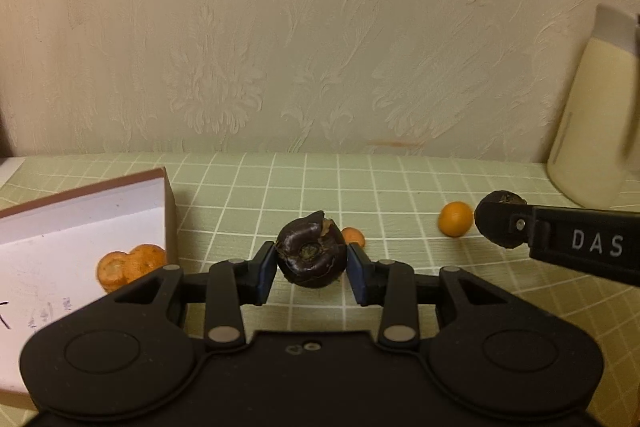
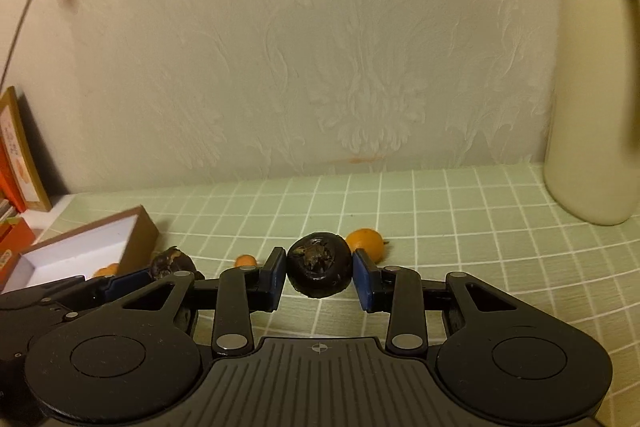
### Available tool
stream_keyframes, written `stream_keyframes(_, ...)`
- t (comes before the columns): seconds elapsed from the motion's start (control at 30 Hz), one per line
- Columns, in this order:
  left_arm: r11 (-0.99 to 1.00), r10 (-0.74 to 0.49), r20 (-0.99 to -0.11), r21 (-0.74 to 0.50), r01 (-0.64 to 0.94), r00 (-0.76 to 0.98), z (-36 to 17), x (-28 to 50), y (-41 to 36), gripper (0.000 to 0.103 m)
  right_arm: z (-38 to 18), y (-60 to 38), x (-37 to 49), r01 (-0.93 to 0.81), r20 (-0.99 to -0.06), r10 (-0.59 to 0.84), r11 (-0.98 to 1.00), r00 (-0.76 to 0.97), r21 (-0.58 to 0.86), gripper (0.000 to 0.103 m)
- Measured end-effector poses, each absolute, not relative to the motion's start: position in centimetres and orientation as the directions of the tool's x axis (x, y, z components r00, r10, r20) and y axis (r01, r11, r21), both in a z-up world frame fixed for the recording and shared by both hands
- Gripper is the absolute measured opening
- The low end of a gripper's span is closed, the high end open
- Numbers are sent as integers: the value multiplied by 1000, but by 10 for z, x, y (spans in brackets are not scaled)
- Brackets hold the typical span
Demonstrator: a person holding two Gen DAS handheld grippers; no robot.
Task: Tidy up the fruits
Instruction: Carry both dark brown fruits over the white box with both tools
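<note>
Dark fruit [image 1: 311,259] clamped between left gripper [image 1: 312,269] pads

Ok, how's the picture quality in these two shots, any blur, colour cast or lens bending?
Left wrist view: warm yellowish cast, dark rounded corners from the fisheye; the cream jug at the right edge is smeared, while the dark fruit between the pads is fairly sharp. Right wrist view: same warm cast, tablecloth grid lines bow, the jug handle is blurred.

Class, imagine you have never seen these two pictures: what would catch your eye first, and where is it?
Each tool grips a dark, wrinkled fruit: the left tool holds one, the right tool another. Small orange fruits dot the green checked tablecloth, and more lie in the open box at the left.
</note>
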State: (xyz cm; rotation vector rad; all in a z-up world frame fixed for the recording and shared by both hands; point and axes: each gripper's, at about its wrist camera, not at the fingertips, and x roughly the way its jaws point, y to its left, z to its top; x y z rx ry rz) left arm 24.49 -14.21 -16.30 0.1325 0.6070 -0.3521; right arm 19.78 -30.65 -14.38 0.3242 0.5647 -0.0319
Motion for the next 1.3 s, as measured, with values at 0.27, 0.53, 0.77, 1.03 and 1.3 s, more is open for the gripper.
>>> stream_keyframes(0.27, 937, -282, -521, 32, 349, 805, -125, 210, -108, 28, -118, -293, 160, 85, -462, 68, 949, 884, 302, 36)
stream_keyframes(0.53, 966, -205, -460, 49, 255, 864, -92, 175, -45, 28, -91, -255, 133, -2, -367, 120, 952, 923, 306, 36)
stream_keyframes(0.77, 987, -107, -410, 67, 147, 906, -73, 151, 6, 28, -77, -202, 119, -127, -304, 217, 948, 928, 291, 36)
stream_keyframes(1.03, 999, 8, -392, 51, 13, 920, -66, 141, 58, 28, -70, -148, 120, -253, -228, 315, 931, 921, 264, 36)
stream_keyframes(1.3, 996, 93, -385, 53, -78, 918, -61, 141, 98, 28, -68, -112, 127, -334, -183, 379, 913, 907, 234, 36)
